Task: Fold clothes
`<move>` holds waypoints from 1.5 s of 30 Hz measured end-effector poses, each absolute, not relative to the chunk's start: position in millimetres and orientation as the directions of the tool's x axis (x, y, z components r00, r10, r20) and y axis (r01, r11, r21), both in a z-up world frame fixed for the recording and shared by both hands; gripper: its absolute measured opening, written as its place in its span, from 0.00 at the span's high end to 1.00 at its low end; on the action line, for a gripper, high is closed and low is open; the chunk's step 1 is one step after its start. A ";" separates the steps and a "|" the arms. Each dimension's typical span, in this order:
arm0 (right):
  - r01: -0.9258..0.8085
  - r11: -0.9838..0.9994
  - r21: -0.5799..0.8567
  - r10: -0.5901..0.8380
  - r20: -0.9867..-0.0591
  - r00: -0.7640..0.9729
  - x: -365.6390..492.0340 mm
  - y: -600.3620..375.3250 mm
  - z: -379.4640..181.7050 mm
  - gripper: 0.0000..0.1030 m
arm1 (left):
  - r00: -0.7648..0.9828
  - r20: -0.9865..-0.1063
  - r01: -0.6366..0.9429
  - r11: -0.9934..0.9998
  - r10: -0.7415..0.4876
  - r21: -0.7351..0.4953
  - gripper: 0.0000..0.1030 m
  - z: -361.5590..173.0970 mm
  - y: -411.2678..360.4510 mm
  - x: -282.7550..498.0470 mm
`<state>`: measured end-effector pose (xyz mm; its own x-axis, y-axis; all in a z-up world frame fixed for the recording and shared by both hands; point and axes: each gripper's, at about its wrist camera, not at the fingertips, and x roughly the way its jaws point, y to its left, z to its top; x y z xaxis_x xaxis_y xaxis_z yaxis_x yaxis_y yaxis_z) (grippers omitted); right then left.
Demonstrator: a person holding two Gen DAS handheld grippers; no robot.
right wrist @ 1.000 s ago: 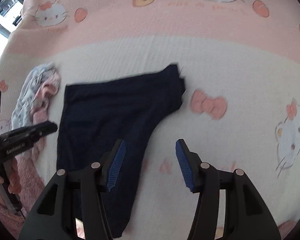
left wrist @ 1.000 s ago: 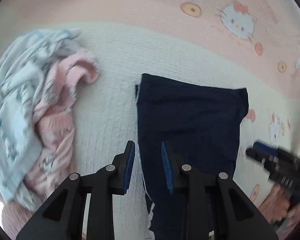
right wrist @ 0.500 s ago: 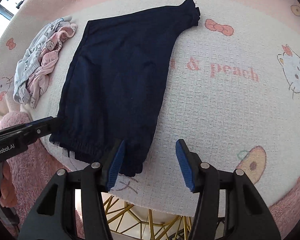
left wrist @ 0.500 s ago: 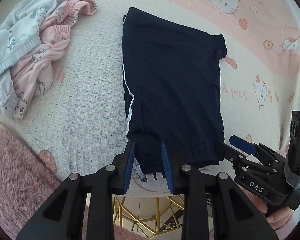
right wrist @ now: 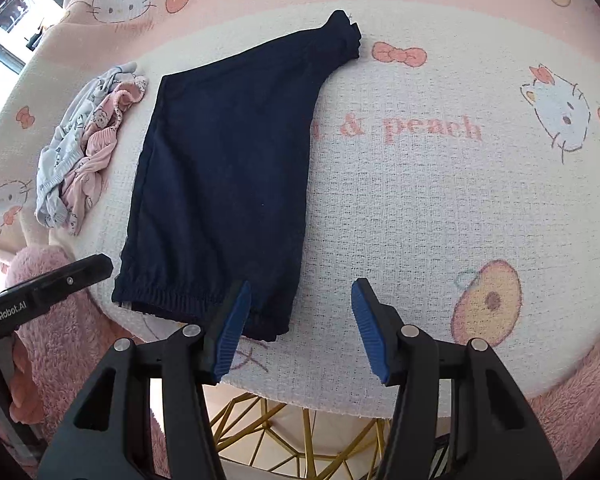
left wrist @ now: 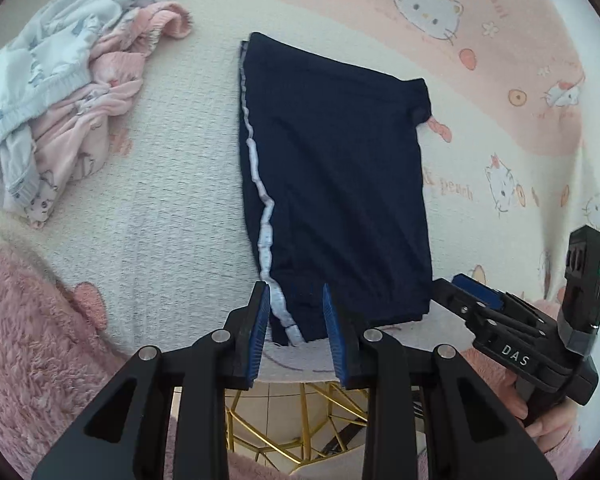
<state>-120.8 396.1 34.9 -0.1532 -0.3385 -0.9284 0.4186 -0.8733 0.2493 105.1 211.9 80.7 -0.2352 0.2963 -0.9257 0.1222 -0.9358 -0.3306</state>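
"DAS" on right claw [left wrist: 478,300], "GenRobot.AI" on left claw [right wrist: 48,284], "& peach" on blanket [right wrist: 420,200]

Matt navy cloth trousers [left wrist: 336,184]; waffle-textured cloth cover [right wrist: 420,208].

navy trousers [left wrist: 340,184] folded in half lengthwise, flat on cream waffle blanket, white side stripe [left wrist: 262,200] on left edge, elastic cuffs at near table edge, crumpled pale-blue and pink garments [left wrist: 60,112] piled at far left
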 end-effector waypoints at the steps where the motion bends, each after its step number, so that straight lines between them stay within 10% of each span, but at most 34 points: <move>1: 0.419 -0.873 0.249 -0.339 -0.928 -0.153 -120.6 396.0 35.0 0.48 | -0.227 -0.927 0.103 -0.939 0.299 -0.329 0.72 78.1 218.5 104.3; 22: 0.425 -0.869 0.253 -0.343 -0.927 -0.149 -117.8 394.6 35.7 0.45 | -0.143 -0.953 0.175 -0.941 0.268 -0.291 0.63 46.8 218.2 120.2; 26: 0.427 -0.868 0.254 -0.344 -0.927 -0.149 -117.3 394.4 35.8 0.76 | -0.144 -0.944 0.159 -0.935 0.295 -0.317 0.79 50.7 222.7 122.5; 29: 0.428 -0.868 0.254 -0.345 -0.927 -0.148 -116.9 394.2 35.9 0.79 | -0.148 -0.939 0.173 -0.927 0.309 -0.332 0.80 54.8 221.7 127.9; 45: 0.432 -0.864 0.257 -0.348 -0.926 -0.145 -114.7 393.1 36.5 0.65 | -0.293 -0.938 -0.041 -0.983 0.185 -0.181 0.73 119.8 202.3 83.0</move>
